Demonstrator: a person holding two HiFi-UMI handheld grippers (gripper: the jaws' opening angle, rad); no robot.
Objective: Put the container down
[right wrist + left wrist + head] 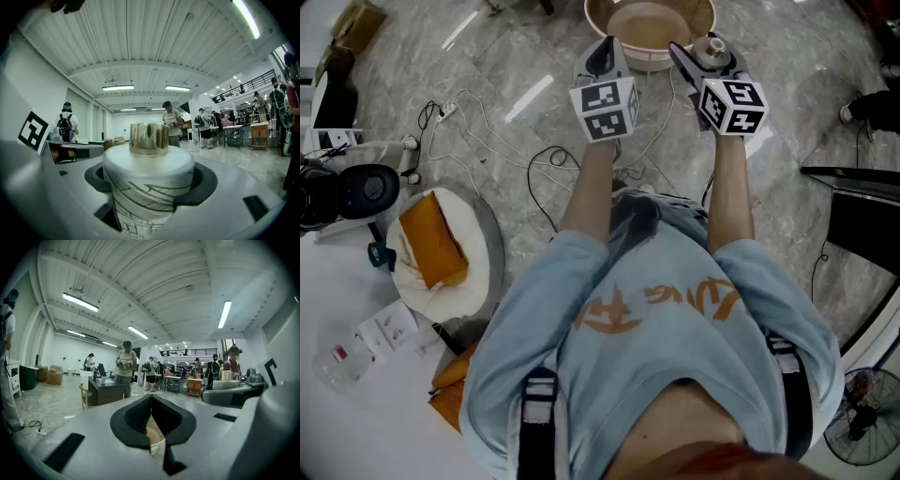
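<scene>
Left gripper point(605, 54) and right gripper point(705, 54) reach forward, nearly level.
Right jaws clamp a white container point(147, 187) with line drawings and gold cap; left jaws closed, empty.

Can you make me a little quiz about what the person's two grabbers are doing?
1. True or false: the left gripper has its fingers together with nothing between them.
2. Which one is gripping the white container with the shiny cap? A) the left gripper B) the right gripper C) neither
3. Fill in the gap: in the head view, ahead of both grippers, there is a big beige ____.

Key: 1 true. 2 B. 3 bowl.
</scene>
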